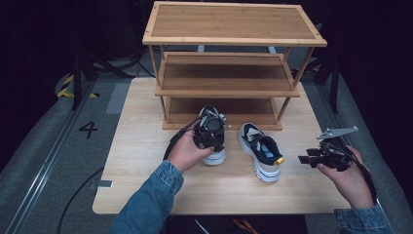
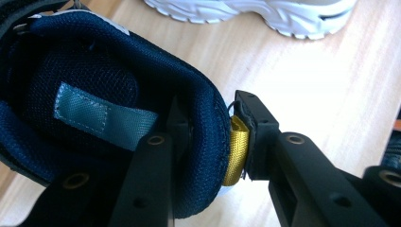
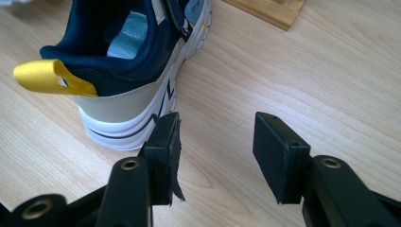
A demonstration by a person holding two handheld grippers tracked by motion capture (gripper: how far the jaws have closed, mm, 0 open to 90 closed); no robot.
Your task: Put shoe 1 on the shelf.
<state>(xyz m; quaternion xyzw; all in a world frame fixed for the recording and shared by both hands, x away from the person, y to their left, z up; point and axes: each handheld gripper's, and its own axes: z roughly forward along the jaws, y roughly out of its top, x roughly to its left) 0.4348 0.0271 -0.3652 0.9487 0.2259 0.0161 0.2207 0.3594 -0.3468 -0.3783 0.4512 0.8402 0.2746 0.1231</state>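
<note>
Where the high view hides the grip under the hand, the left gripper view shows the left gripper [image 2: 213, 142] clamped on the heel of the left shoe [image 2: 94, 109], pressing its yellow loop [image 2: 235, 151]. Right gripper [image 3: 215, 146], lower right, stands half open, empty, beside the right shoe [image 3: 137, 71]. Both shoes sit mid-table [image 1: 146, 185] before the rack [image 1: 229, 73].

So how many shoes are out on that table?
2. One shoe sits in front of the rack, its heel clamped by the left gripper. The other shoe lies free beside it, to its right.
</note>
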